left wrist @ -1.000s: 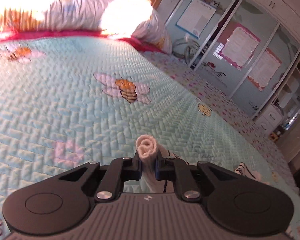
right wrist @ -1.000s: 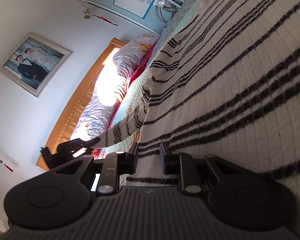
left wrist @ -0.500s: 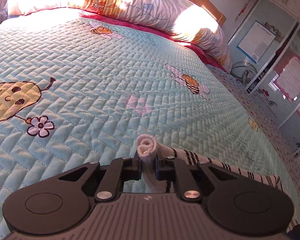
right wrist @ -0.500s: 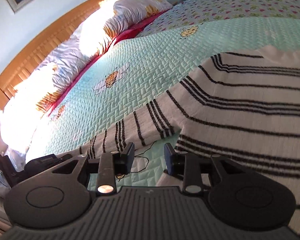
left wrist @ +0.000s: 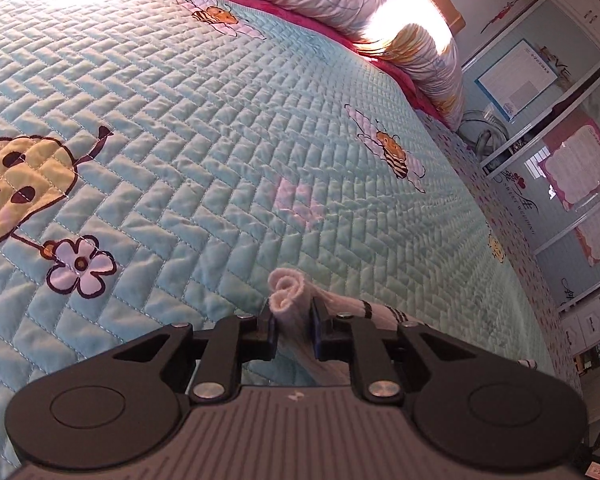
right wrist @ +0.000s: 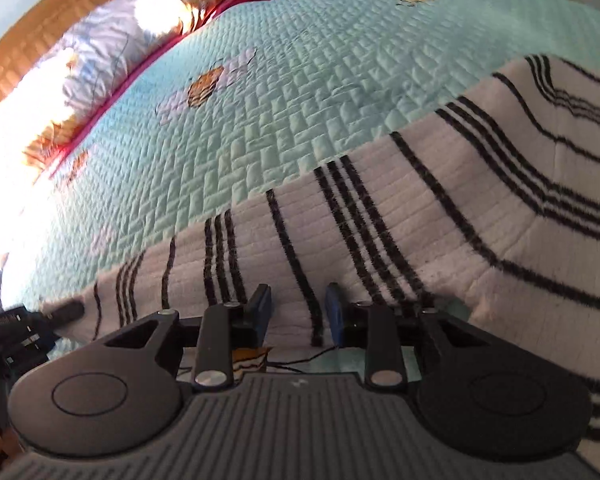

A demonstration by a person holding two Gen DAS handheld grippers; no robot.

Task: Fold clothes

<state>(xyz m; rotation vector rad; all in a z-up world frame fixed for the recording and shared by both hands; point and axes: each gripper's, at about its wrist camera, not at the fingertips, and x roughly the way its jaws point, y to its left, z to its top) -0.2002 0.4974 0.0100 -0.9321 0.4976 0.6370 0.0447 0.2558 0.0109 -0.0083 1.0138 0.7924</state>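
Observation:
A white sweater with black stripes (right wrist: 440, 208) lies on the light blue quilted bed (right wrist: 300, 92). Its sleeve stretches left toward the left gripper, whose dark body shows at the left edge of the right wrist view (right wrist: 24, 328). My left gripper (left wrist: 293, 322) is shut on the rolled white sleeve cuff (left wrist: 286, 292), held just above the quilt (left wrist: 220, 140). My right gripper (right wrist: 299, 314) is open, its jaws apart over the sleeve's lower edge, gripping nothing.
Pillows (left wrist: 380, 4) and a wooden headboard (right wrist: 40, 44) line the far end of the bed. Wardrobe doors with posters (left wrist: 560, 152) stand past the bed's right side. A thin dark cable (right wrist: 300, 360) lies on the quilt under the right gripper.
The left gripper swung left with the cuff, bringing more quilt into view. The right gripper tipped from the sweater body down to the sleeve, drawing closer to it.

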